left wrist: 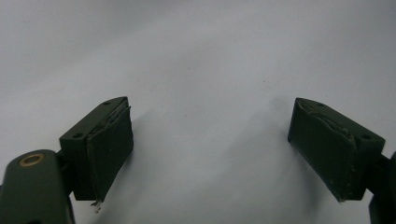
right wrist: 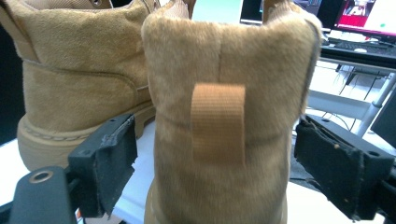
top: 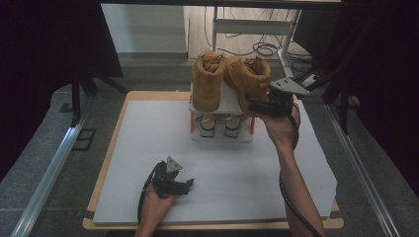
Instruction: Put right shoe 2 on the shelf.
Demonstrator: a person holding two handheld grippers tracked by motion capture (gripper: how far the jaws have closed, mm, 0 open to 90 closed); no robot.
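- Jaws of the right gripper stand spread on either side of the right boot's heel; whether the pads touch the suede is unclear.
- That boot leans on the top of a white shoe rack, beside the left boot.
- Left gripper rests on the white table, jaws wide apart, holding nothing.

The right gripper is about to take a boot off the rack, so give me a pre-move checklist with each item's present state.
1. Right gripper open: ok, jaws stand wide.
2. Heel of the right tan suede ankle boot between the jaws: ok, centred on its woven pull loop.
3. Pads touching the boot: cannot tell; a slight gap seems to show on each side.
4. Left tan suede boot apart from the jaws: ok, though close.
5. White two-tier shoe rack upright: ok.
6. Left gripper out of the way: ok, open over the white table mat.
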